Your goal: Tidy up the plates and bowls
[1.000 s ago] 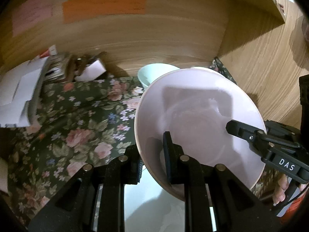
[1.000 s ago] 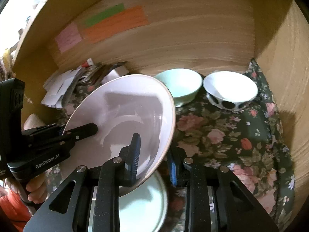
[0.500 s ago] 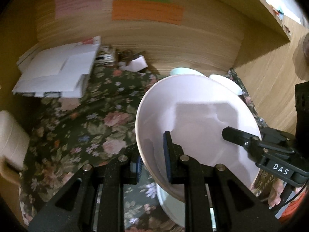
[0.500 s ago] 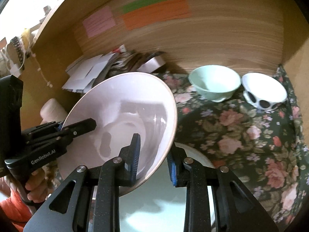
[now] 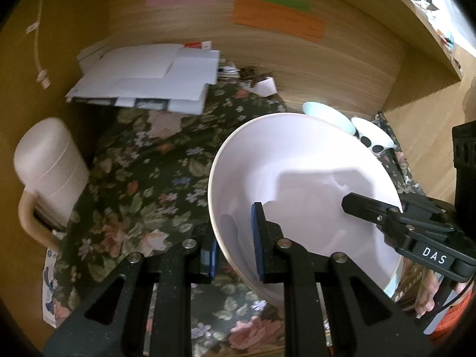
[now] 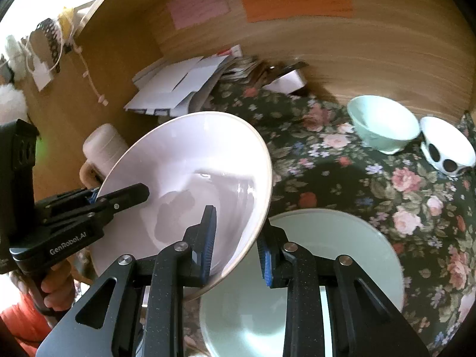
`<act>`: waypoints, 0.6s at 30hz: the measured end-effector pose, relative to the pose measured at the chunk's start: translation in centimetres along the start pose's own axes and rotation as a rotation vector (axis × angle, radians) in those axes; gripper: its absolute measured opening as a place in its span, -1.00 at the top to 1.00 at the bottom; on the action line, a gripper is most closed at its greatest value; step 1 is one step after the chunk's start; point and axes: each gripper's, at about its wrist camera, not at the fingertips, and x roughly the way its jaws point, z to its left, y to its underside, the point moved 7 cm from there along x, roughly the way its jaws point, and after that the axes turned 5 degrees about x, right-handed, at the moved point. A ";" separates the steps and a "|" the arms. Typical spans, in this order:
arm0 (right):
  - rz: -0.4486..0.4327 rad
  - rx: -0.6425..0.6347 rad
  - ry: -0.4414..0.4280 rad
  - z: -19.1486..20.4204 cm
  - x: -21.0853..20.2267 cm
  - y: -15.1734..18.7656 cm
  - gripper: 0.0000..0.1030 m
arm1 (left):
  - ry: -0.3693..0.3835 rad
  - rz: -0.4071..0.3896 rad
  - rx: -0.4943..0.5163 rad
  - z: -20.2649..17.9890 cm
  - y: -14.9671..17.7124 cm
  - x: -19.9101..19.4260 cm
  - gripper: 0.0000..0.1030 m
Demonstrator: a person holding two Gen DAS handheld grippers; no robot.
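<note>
A pale pink deep plate hangs tilted above the floral cloth, held from both sides. My left gripper is shut on its left rim. My right gripper is shut on its right rim. The right gripper's fingers show on the plate's far edge in the left wrist view, and the left gripper's fingers show likewise in the right wrist view. A mint green plate lies on the cloth below and to the right of the pink plate.
A mint bowl and a white bowl with black spots stand at the back right by the wooden wall. A pile of papers lies at the back left. A beige lidded mug stands at the left. A hand grips each handle.
Both grippers have carried the pink plate to the left, off the mint plate and away from the two bowls. The beige mug has come into view.
</note>
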 end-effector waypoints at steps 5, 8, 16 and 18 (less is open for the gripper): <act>0.034 -0.022 -0.008 1.7 1.5 0.6 0.54 | -0.010 0.009 -0.029 1.8 1.4 -0.3 0.64; 0.058 -0.036 -0.012 2.5 2.4 1.1 0.54 | -0.014 0.018 -0.049 2.8 2.2 -0.4 0.64; 0.124 -0.055 -0.020 4.1 4.6 2.4 0.54 | -0.023 0.044 -0.087 5.3 4.4 -0.2 0.64; 0.143 -0.066 -0.018 4.4 5.3 2.7 0.54 | -0.026 0.050 -0.091 5.8 4.7 0.0 0.64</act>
